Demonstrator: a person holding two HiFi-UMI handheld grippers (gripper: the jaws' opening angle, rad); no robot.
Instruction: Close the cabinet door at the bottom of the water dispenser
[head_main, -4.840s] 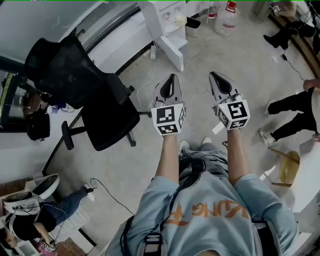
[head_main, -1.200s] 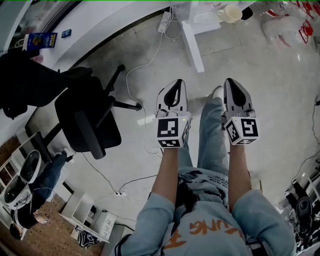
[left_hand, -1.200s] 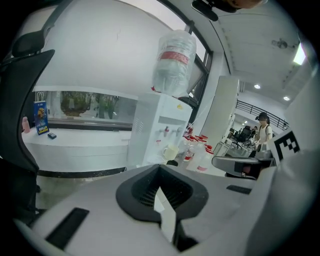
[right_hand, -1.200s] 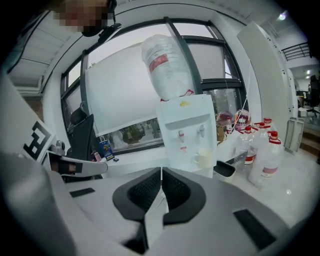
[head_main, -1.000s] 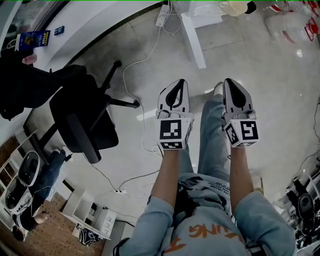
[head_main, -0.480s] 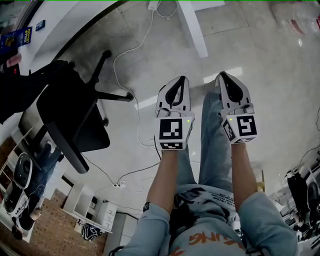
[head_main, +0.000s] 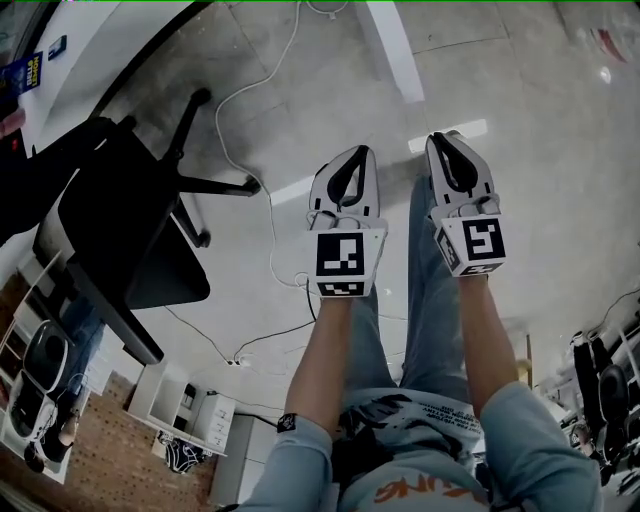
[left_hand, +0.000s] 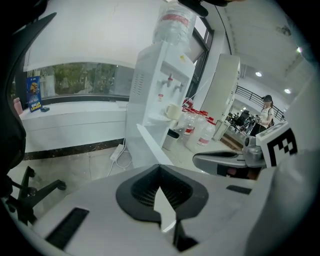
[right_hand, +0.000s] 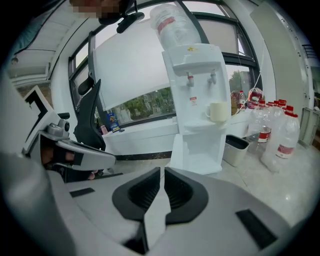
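Head view: two grippers out ahead of me, left gripper and right gripper, above my legs and the floor. A second back the dispenser's foot, a cup and some bottles lined the top edge. Now only the white strip of the open door shows there. One chair at left sits closer to that edge than it did. One cable trails across the floor.

Left gripper view: fingers together, nothing between them. One dispenser stands ahead with one jug on top. Its bottom door is swung out towards me. One cup sits on the ledge under the taps, and one bin stands just beside the base. The bottles beyond are too bunched to count.

Right gripper view: fingers together, empty. Same dispenser, dead ahead, with two taps. The door is open on its left side, well apart from both grippers.
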